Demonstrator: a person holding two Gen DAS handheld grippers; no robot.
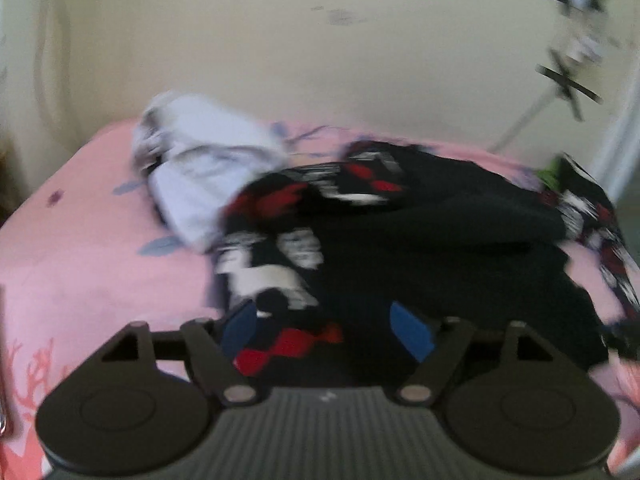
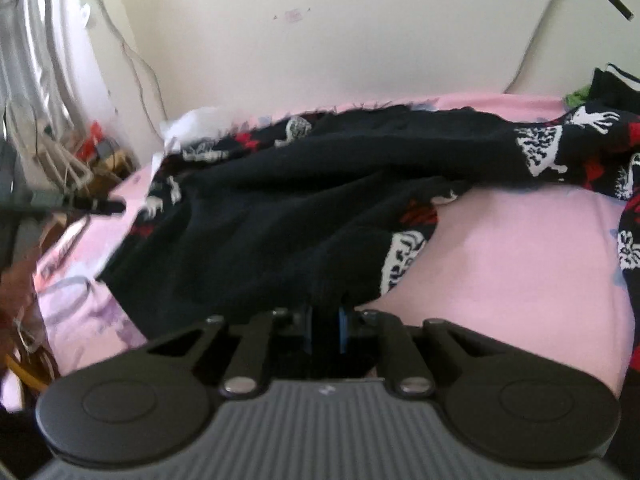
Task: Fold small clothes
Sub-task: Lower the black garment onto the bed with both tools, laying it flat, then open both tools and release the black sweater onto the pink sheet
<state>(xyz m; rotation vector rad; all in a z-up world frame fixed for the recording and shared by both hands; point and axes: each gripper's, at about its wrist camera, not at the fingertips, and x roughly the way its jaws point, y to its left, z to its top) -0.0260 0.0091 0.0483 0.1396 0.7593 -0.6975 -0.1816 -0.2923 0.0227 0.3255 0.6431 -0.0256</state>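
Observation:
A dark navy knitted sweater (image 1: pixel 420 248) with white and red patterns lies crumpled on the pink bedsheet (image 1: pixel 88 240). My left gripper (image 1: pixel 326 330) is open, its blue pads (image 1: pixel 410 332) spread on either side of a patterned edge of the sweater. The sweater also fills the right wrist view (image 2: pixel 280 200). My right gripper (image 2: pixel 326 326) is shut on a dark fold of the sweater at its near edge. A pale lavender garment (image 1: pixel 204 168) lies bunched behind the sweater on the left.
A cream wall (image 1: pixel 280 40) stands behind the bed. A green and dark clothes pile (image 2: pixel 600 92) sits at the far right. Cables and clutter (image 2: pixel 80 148) stand off the bed's left side. Bare pink sheet (image 2: pixel 520 260) lies at right.

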